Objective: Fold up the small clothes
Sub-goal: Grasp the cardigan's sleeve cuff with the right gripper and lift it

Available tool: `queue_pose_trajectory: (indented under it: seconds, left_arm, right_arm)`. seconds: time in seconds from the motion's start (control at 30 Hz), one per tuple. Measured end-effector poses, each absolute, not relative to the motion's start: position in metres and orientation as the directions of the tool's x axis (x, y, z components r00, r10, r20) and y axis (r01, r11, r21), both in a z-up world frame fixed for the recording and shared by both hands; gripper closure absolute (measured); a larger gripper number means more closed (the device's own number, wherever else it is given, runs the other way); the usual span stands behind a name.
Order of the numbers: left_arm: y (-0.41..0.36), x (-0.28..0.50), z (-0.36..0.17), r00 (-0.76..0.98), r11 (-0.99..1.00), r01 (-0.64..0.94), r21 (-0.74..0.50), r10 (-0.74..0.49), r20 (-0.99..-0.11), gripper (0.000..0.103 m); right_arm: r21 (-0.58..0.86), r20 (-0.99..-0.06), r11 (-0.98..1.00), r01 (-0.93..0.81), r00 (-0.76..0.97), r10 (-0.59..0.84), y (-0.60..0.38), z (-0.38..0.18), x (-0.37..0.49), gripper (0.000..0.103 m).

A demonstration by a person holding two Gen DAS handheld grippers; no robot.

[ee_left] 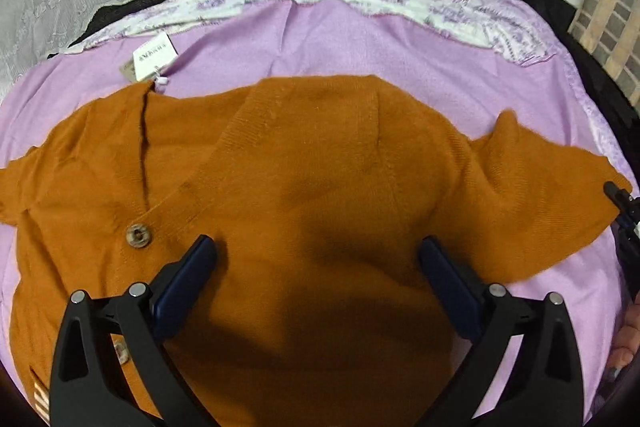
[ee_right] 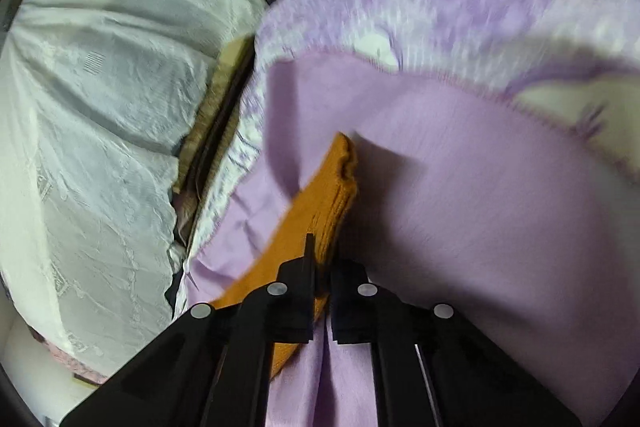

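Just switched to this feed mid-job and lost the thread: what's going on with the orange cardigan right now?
A person is folding an orange cardigan laid flat on a lilac sheet, a gripper in each hand. The right gripper is shut on the end of one sleeve, at the garment's right edge in the left wrist view. The left gripper hovers open over the cardigan's middle, near a button, gripping nothing. A paper tag lies by the collar. No fold shows yet.
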State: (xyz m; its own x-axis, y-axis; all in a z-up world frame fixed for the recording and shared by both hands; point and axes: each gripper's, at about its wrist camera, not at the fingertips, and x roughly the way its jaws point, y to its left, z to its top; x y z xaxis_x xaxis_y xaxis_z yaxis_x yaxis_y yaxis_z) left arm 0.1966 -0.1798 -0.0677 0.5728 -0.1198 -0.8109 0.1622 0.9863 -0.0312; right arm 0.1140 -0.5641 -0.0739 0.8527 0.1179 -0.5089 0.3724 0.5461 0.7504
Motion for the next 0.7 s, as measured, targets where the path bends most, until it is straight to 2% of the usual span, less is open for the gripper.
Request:
queue_pose_trajectory:
  seconds: [0.1, 0.17, 0.3, 0.47, 0.53, 0.7]
  left_arm:
    - [-0.173, 0.184, -0.055, 0.604, 0.984, 0.176, 0.004, -0.105, -0.790, 0.004]
    - [-0.167, 0.183, -0.050, 0.610, 0.983, 0.181, 0.042, -0.079, -0.788, 0.004]
    - [-0.145, 0.191, -0.056, 0.555, 0.980, 0.171, 0.100, -0.011, -0.832, 0.004]
    - [-0.103, 0.199, -0.061, 0.473, 0.993, 0.118, -0.006, -0.062, -0.879, 0.004]
    - [-0.092, 0.198, -0.054, 0.495, 0.995, 0.104, 0.005, -0.047, -0.867, 0.004]
    - [-0.050, 0.189, -0.037, 0.600, 0.987, 0.042, 0.156, 0.100, -0.794, 0.004]
  right_arm:
    - [0.748, -0.498, 0.545, 0.378, 0.863, 0.085, -0.569, -0.069, 0.097, 0.097]
    - [0.736, -0.527, 0.539, 0.410, 0.846, 0.077, -0.572, -0.074, 0.094, 0.097]
    - [0.705, -0.574, 0.546, 0.452, 0.817, 0.065, -0.573, -0.083, 0.097, 0.097]
    - [0.616, -0.544, 0.690, 0.380, 0.838, 0.025, -0.542, -0.047, 0.097, 0.097]
    - [0.590, -0.519, 0.739, 0.324, 0.854, 0.039, -0.521, -0.028, 0.098, 0.097]
    - [0.559, -0.504, 0.792, 0.247, 0.859, 0.088, -0.484, -0.002, 0.109, 0.097]
